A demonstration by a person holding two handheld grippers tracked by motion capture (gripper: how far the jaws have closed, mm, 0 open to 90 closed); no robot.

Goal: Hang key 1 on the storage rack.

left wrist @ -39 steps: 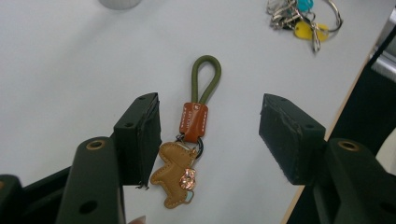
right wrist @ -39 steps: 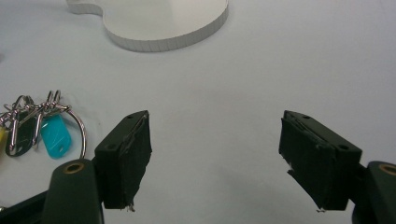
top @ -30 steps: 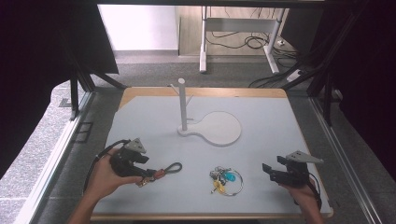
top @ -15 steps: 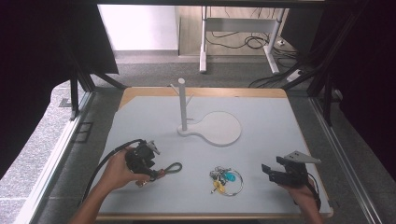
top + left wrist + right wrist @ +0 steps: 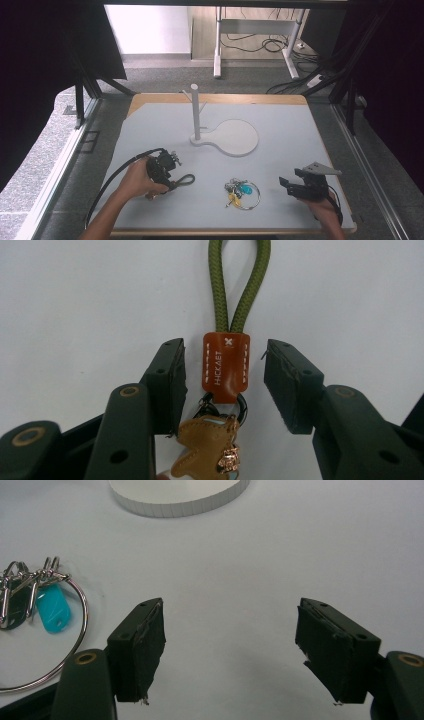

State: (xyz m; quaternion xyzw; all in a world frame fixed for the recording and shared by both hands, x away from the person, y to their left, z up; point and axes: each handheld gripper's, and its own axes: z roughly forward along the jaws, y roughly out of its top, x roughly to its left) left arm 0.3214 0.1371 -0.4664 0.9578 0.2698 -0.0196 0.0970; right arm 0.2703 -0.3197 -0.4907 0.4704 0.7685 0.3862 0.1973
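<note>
left claw part open astride the leather tab of the cord keychain, gripping nothing; may slip off if shut crookedly.

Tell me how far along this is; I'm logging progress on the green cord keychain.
Nothing looks finished: the green cord keychain lies flat on the table, and the white stand holds nothing. In hand: the left gripper has open jaws on either side of its orange leather tab, not yet closed. Left: close and lift. The right gripper is open beside the key ring.
</note>
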